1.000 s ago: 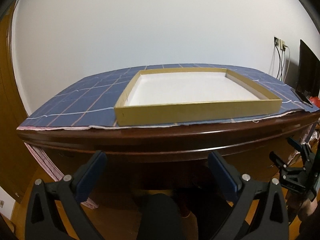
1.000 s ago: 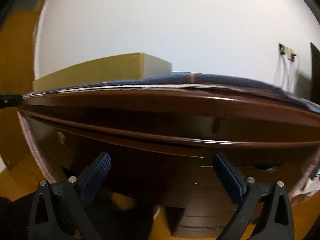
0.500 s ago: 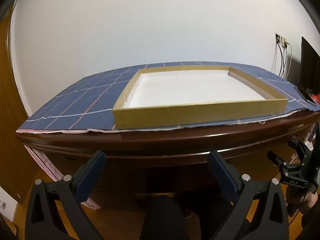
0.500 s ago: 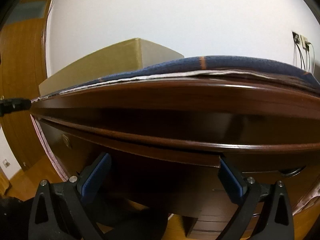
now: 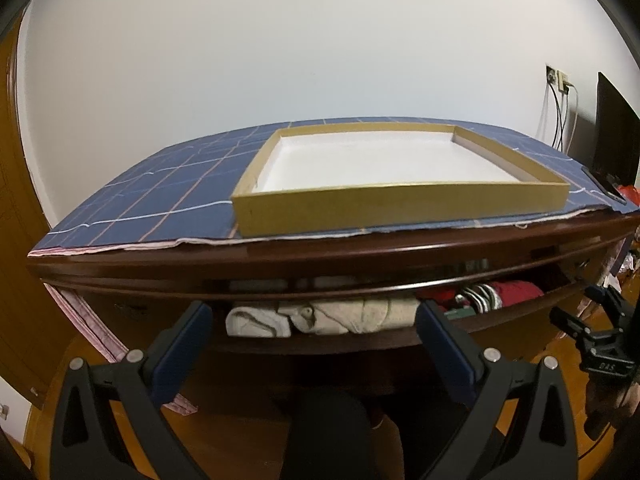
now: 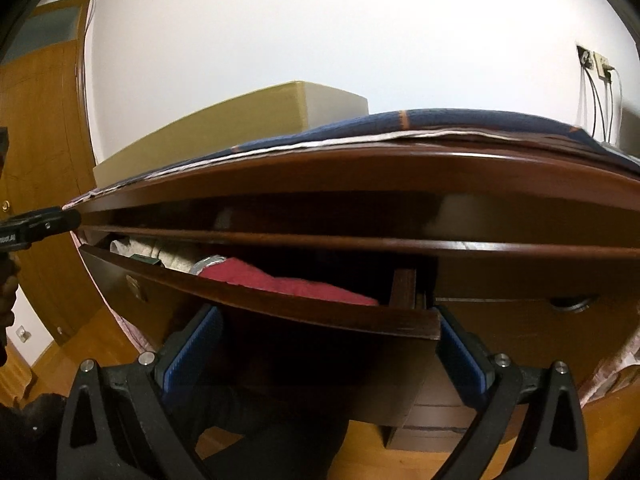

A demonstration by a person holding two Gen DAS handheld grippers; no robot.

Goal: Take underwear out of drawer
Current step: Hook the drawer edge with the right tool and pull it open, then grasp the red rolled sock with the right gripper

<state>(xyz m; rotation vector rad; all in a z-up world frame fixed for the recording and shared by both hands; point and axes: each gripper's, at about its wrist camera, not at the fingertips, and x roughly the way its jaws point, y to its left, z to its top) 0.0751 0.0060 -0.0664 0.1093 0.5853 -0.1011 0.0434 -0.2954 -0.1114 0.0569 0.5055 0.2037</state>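
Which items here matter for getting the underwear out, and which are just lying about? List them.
For the job:
- drawer, partly open
- folded beige clothes inside
- red garment inside
- left gripper, open
- right gripper, open

Lying about:
- cardboard tray
- blue checked cloth
- wall cables

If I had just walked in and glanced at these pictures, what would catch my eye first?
Probably the shallow yellow-sided tray with a white floor, sitting on a blue checked cloth over a dark wooden dresser. Just below the top, a drawer stands partly pulled out, showing folded beige clothes toward the left and red ones toward the right. At the bottom of each picture a pair of open blue-padded tongs frames the scene, the left tongs and the right tongs.
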